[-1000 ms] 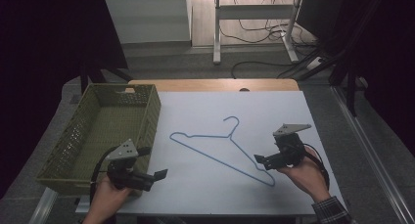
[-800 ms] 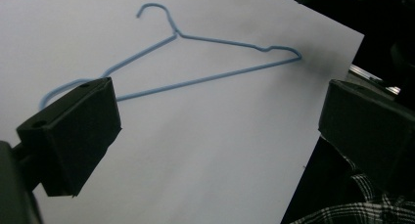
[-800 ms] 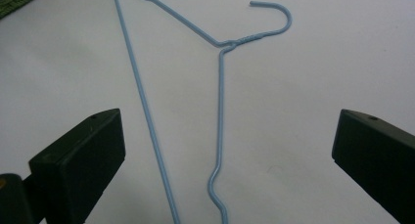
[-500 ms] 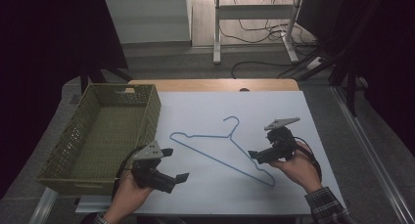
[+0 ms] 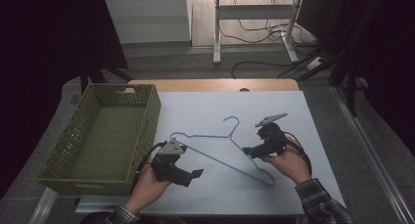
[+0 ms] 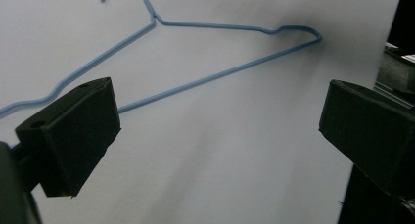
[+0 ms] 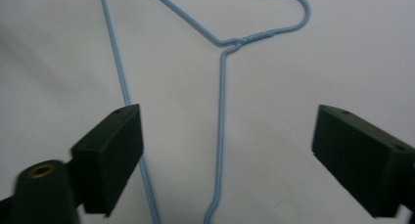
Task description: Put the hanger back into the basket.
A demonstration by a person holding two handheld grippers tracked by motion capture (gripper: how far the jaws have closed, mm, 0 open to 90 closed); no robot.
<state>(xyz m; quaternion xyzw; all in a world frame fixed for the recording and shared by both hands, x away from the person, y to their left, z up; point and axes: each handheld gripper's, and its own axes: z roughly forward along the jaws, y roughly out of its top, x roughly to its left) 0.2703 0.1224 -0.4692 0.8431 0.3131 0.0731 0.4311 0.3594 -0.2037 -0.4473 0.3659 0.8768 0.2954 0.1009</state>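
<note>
Lying untouched on the counter [image 5: 313,136], the blue wire hanger [image 5: 215,155] awaits both grippers, left gripper [image 5: 195,174] and right gripper [image 5: 247,150], jaws released, the right's just narrowing around its shoulder wire

Two forearms in plaid sleeves are reaching in from the near edge. The left hand [image 5: 147,185] is gripping the black two-jaw left tongs [image 5: 195,173], which are pointing rightward and low, jaws standing wide apart. The right hand [image 5: 286,161] is holding the black right tongs [image 5: 246,150] pointing leftward, jaws apart, having just been closing slightly and pressing on nothing.
</note>
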